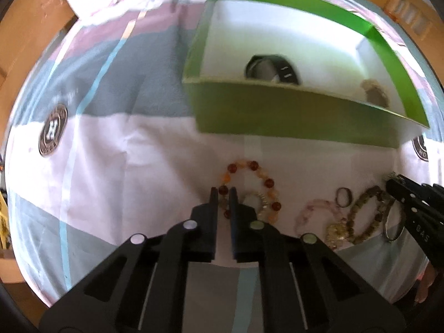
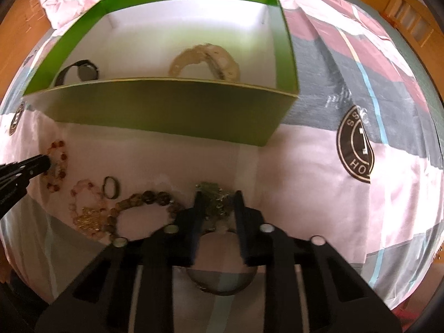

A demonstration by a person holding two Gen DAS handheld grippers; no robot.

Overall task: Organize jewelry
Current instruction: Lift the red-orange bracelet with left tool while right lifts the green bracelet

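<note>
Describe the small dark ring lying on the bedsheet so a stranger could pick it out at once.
Start at the green box on the bedsheet; the loose jewelry lies in a row in front of its near wall. The small dark ring sits between the pink bead bracelet and the brown bead bracelet. It alone is a plain, smooth, beadless band, far smaller than either.

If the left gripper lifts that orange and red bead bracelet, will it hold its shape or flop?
The bead bracelet will probably droop: separate round beads strung in a loose, uneven loop. The left gripper pinches one narrow strand, so the rest would likely dangle and swing. Smooth beads may slip.
</note>
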